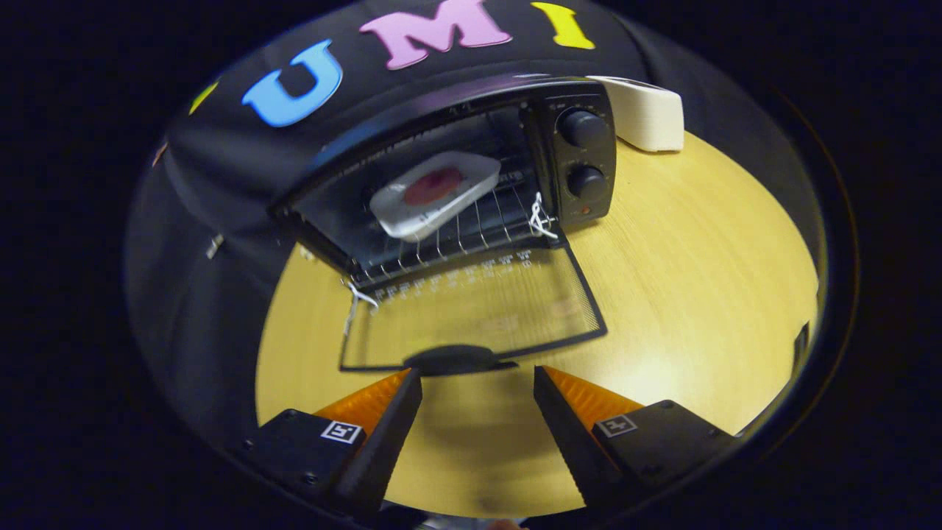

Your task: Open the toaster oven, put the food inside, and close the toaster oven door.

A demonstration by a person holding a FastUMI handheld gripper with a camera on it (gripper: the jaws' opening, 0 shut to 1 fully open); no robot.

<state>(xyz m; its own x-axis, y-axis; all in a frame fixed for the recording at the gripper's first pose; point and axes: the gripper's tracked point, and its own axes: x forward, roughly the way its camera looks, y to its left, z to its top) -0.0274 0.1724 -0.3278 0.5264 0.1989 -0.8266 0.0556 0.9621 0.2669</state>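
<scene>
A black toaster oven (581, 158) stands on the wooden table (699, 294) with its glass door (478, 309) folded down flat toward me. Inside, on the wire rack (471, 228), rests a white tray holding a reddish piece of food (434, 188). The door's dark handle (452, 359) lies just ahead of my fingertips. My gripper (478, 379) is open, its fingers spread apart with nothing between them, hovering over the table in front of the door.
Two round knobs (585, 151) sit on the oven's right panel. A white ribbed object (647, 110) lies behind the oven at the right. White ties hang at both door hinges. Bare tabletop spreads to the right of the oven.
</scene>
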